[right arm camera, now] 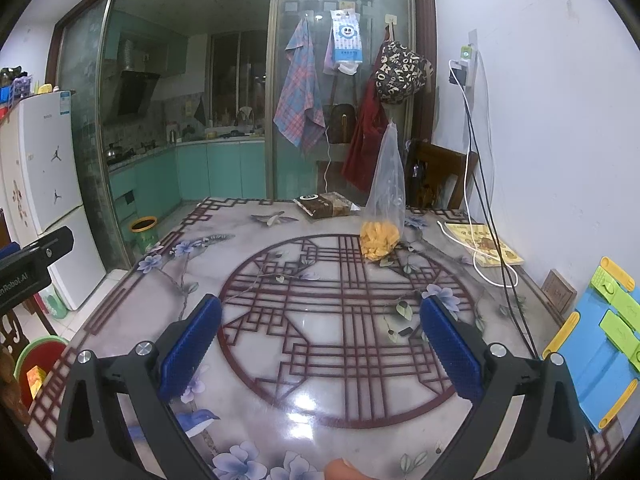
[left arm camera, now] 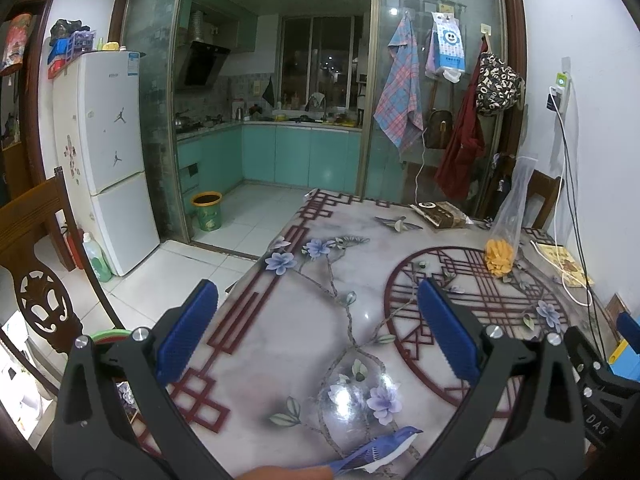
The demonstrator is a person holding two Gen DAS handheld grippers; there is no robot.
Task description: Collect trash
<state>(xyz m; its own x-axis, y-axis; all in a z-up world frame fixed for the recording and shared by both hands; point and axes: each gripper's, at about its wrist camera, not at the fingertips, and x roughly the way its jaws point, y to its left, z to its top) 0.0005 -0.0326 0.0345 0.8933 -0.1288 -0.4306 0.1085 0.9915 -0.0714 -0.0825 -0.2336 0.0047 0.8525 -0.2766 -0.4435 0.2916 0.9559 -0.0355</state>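
Observation:
A clear plastic bag with yellow snacks (right arm camera: 380, 236) stands upright on the patterned table (right arm camera: 320, 360), far middle; it also shows in the left wrist view (left arm camera: 500, 256). A dark snack packet (right arm camera: 324, 205) lies flat at the table's far edge, also seen from the left (left arm camera: 440, 214). Small dark scraps (right arm camera: 404, 331) lie just ahead of my right finger. My right gripper (right arm camera: 320, 344) is open and empty above the table. My left gripper (left arm camera: 320, 328) is open and empty over the table's left part. A red and green bin (right arm camera: 40, 364) sits on the floor at left.
A yellow book (right arm camera: 484, 246) with white and black cables (right arm camera: 480, 216) lies at the right. A blue and green folding stool (right arm camera: 600, 352) is near right. A wooden chair (left arm camera: 36, 248) stands left of the table. A green and yellow bin (left arm camera: 207, 212) stands by the kitchen door.

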